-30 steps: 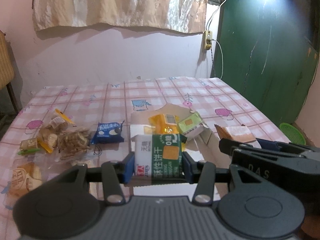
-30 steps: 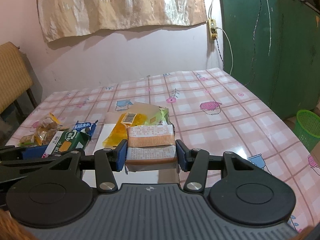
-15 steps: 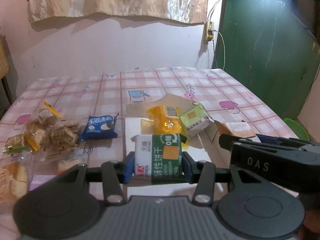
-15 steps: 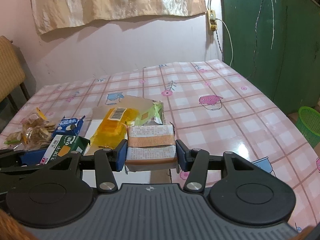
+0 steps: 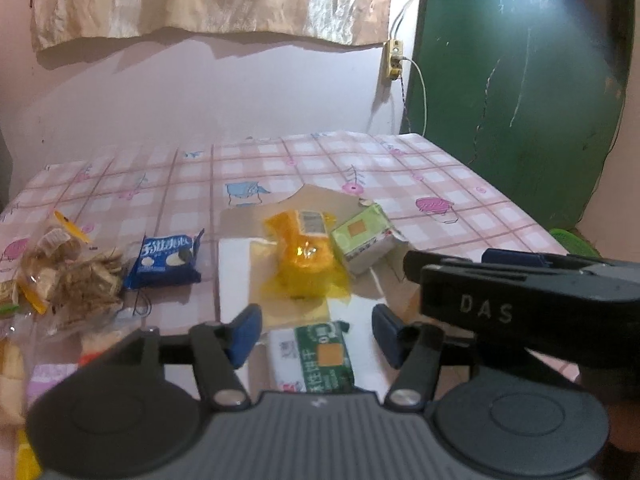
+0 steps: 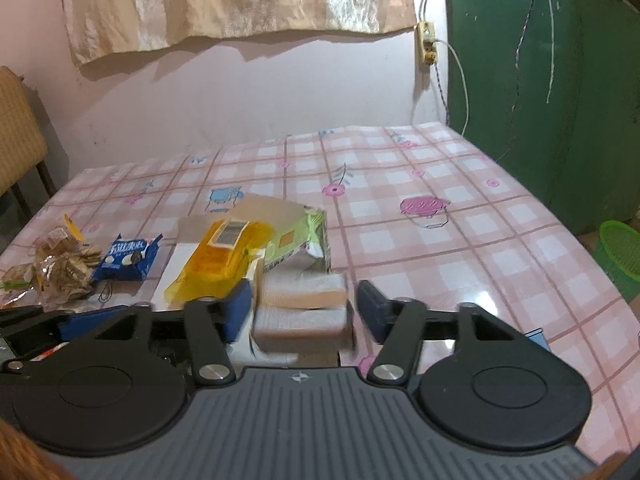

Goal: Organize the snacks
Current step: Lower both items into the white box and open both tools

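My left gripper [image 5: 315,334] has its jaws opening. A green-and-white biscuit pack [image 5: 320,356] lies flat on the white sheet [image 5: 236,276] between the blue pads [image 5: 244,334], which stand apart from it. My right gripper [image 6: 304,312] is opening too. A brown-and-white wafer pack [image 6: 302,314], blurred, sits between its pads [image 6: 370,312] with a small gap on each side. Just beyond lie an orange pack [image 5: 306,256] and a pale green pack [image 5: 362,236] on flat cardboard.
A blue cookie pack [image 5: 166,256] and clear bags of crackers [image 5: 76,280] lie at the left of the pink checked table [image 6: 440,240]. A green basket [image 6: 620,256] stands on the floor at the right, a chair [image 6: 16,136] at the far left.
Both grippers opened and let go of their packs. The green-and-white pack dropped flat onto the sheet; the wafer pack sank a little. Both hands moved forward and down.
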The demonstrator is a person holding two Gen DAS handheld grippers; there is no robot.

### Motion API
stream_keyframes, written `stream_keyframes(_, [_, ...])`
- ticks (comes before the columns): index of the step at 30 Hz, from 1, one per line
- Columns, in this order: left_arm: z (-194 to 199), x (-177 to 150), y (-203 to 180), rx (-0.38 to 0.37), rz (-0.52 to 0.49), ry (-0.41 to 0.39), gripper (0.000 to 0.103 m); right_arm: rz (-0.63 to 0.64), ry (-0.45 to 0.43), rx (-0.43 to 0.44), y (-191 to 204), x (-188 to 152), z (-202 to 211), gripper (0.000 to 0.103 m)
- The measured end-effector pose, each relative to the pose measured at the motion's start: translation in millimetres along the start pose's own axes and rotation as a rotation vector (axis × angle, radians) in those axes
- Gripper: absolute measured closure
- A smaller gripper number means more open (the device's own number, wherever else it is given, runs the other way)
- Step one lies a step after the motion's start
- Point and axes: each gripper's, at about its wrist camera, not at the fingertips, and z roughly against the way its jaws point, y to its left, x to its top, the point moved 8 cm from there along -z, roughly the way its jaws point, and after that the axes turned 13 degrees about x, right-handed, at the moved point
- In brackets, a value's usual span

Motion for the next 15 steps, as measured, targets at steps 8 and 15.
stream_keyframes(8, [18.6,0.7,17.4,0.051,0.030,0.013,0.035,0.001,-0.039,-0.002,1.3,5.6,26.0,0.019])
stream_keyframes(15, [47.1,-0.4,37.0,0.117,0.034,0.003,0.026,0.018,-0.050,-0.005,11.1,2.9,52.1,0.001])
